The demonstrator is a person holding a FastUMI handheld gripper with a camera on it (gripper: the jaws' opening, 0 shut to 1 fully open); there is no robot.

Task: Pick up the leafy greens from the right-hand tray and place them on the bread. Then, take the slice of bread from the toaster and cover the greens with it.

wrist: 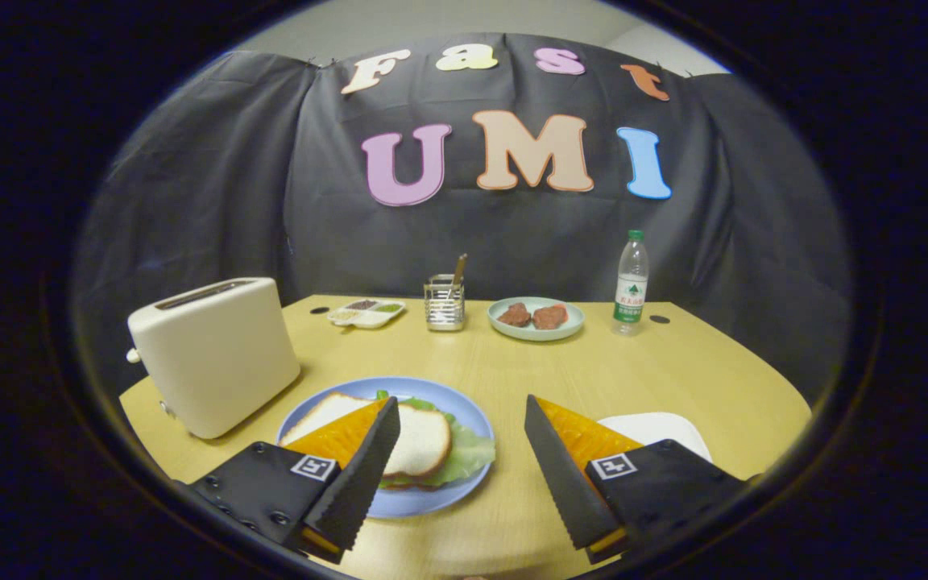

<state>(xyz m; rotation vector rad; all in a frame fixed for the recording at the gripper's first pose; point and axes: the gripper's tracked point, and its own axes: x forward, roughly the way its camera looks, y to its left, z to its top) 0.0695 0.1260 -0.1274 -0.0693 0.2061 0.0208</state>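
Gripper view looks across a pale wooden counter (512, 362) where a cream box-shaped toaster (214, 354) stands left of a round blue plate (464, 415). On that plate a white bread slice (420, 439) covers the leafy greens (472, 455), just ahead of the left finger. The hand-held gripper (460, 459) is spread wide, gripping nothing; a white tray (665, 427) lies beyond its right finger

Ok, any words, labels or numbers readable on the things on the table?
Bottle: green-and-white label, print too small to read.
Gripper: a square marker on each side, a pattern, no words; its fingers are open and empty, by the blue plate.
Toaster: no text shows.
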